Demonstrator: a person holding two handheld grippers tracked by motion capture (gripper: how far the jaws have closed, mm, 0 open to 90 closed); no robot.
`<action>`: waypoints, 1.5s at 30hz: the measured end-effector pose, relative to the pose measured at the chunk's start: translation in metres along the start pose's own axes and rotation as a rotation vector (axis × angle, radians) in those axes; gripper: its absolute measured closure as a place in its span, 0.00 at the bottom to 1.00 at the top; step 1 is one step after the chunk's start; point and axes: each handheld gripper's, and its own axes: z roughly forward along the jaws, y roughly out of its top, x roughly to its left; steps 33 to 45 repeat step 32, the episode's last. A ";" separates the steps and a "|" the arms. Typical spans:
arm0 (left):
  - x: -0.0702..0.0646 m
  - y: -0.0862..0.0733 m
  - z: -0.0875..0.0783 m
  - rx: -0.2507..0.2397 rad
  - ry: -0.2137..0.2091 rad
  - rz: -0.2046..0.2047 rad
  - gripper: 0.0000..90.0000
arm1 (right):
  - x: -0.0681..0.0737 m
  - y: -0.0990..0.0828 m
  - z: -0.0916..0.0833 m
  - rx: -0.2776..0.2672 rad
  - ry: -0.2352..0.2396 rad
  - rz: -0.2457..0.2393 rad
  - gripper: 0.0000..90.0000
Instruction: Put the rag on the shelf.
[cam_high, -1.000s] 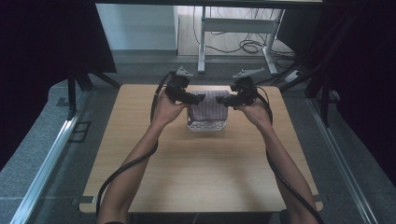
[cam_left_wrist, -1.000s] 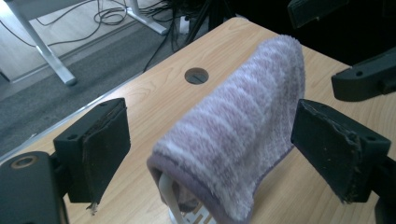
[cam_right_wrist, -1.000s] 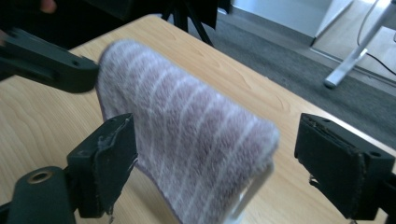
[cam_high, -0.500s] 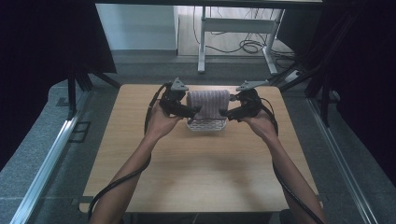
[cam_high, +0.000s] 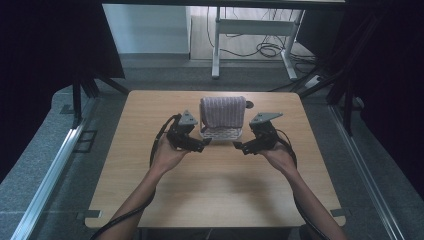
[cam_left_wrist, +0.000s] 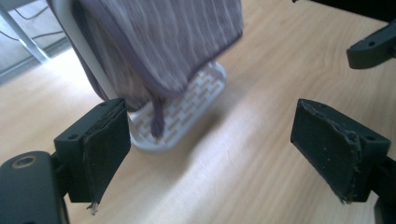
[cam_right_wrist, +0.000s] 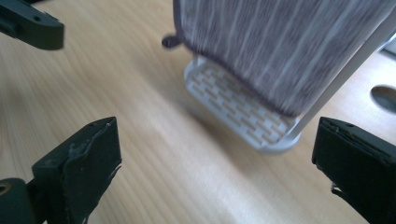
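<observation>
Striped cloth (cam_high: 223, 111) hangs over a white rack (cam_high: 220, 133) at 12 o'clock on the wooden worktop (cam_high: 215, 185). Grey floor lies all round, and a white desk frame (cam_high: 250, 30) with loose cables stands far behind. No writing can be read. The left gripper (cam_high: 199, 145) and right gripper (cam_high: 242, 146) sit beside the rack, jaws wide and holding nothing. The cloth looks blurry up close.

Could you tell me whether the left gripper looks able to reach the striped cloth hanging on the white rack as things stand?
Probably yes. The left gripper is open, and the striped cloth hangs on the white rack just ahead of its jaws, with bare table between them. The right gripper stands off to the other side.
</observation>
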 end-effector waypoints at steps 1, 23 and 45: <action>-0.004 -0.010 0.001 0.004 -0.002 -0.006 0.13 | 0.001 -0.004 0.001 0.007 0.001 -0.002 0.01; -0.030 -0.099 0.035 0.125 -0.018 -0.047 0.13 | 0.022 -0.092 0.044 0.135 0.049 0.036 0.00; -0.026 -0.108 0.043 0.183 -0.005 -0.064 0.11 | 0.025 -0.102 0.050 0.120 0.016 -0.003 0.00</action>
